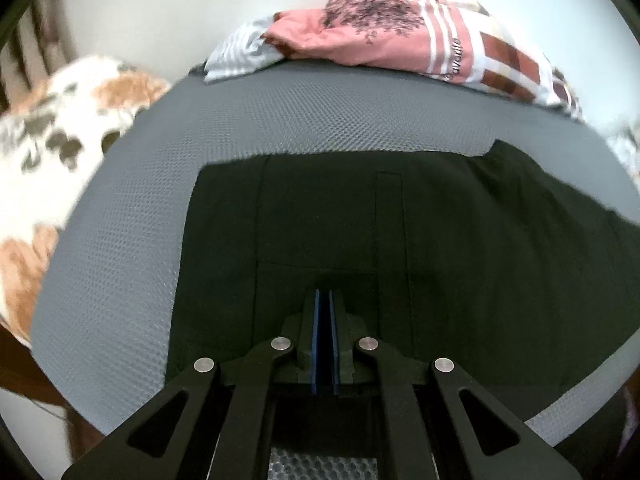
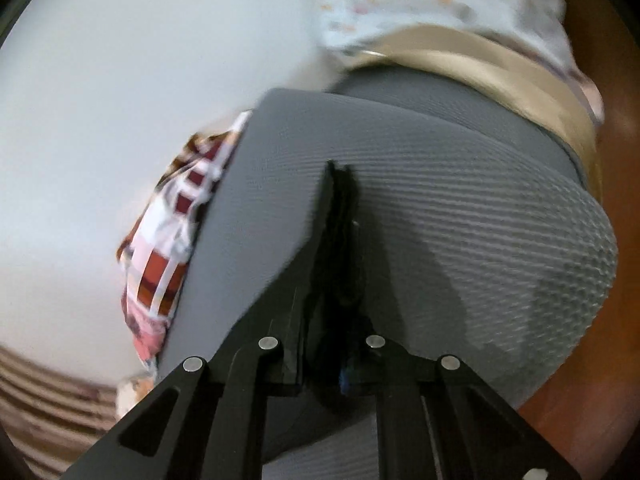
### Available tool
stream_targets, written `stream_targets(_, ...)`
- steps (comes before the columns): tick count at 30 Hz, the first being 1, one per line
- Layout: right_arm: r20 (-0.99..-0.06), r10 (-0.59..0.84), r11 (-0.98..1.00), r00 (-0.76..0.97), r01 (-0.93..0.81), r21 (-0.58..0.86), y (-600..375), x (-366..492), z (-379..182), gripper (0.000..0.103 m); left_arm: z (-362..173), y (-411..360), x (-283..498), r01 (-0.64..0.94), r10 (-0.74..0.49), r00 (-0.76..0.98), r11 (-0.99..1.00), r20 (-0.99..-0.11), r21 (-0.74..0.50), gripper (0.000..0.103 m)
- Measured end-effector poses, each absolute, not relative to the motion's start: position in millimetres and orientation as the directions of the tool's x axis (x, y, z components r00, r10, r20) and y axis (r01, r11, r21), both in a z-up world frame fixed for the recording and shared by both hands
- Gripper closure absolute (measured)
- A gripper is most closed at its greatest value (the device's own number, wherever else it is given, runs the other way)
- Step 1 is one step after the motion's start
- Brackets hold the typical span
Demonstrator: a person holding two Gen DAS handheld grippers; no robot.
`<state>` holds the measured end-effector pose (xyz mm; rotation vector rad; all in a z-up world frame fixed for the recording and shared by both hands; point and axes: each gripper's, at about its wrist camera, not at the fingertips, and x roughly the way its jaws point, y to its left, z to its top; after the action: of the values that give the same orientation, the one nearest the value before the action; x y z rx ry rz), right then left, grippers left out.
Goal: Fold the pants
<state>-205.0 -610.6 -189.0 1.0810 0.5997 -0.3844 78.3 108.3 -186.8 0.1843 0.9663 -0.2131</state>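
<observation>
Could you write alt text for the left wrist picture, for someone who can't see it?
Black tongs, shut with nothing between their blue pads, hover over dark folded pants lying flat on a grey textured mat. A crumpled pink patterned cloth sits at the mat's far edge.

Left gripper [image 1: 325, 294] points toward 12 o'clock, jaws together. Right gripper [image 2: 340, 176], blurred, seems clamped on dark cloth [image 2: 344, 240], tilted toward 11.

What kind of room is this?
Probably a home, perhaps a bedroom or laundry corner: black pants lie on a grey mat, with patterned cloth piled behind and a floral fabric beside.
</observation>
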Motion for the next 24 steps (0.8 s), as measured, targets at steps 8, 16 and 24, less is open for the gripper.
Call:
stream_targets(8, -0.609, 0.108, 0.632, 0.786, 0.419, 0.652, -507.6, -131.0, -139.7, 0.091, -138.6, 92.4, 56.0, 0.294, -0.226, 0.571, 0.954, -0.789, -0.06, 0.079)
stream_targets(16, -0.656, 0.285, 0.708, 0.699, 0.308, 0.635, -397.1, -61.4, -168.3, 0.091, -126.4, 88.3, 31.9, 0.328, -0.255, 0.605, 0.943, -0.754, -0.057, 0.058)
stream_targets(24, -0.688, 0.345, 0.766, 0.638, 0.232, 0.6, -329.8, -39.0, -184.0, 0.091, -140.7, 85.6, 35.2, 0.339, -0.278, 0.558, 0.936, -0.782, -0.092, 0.057)
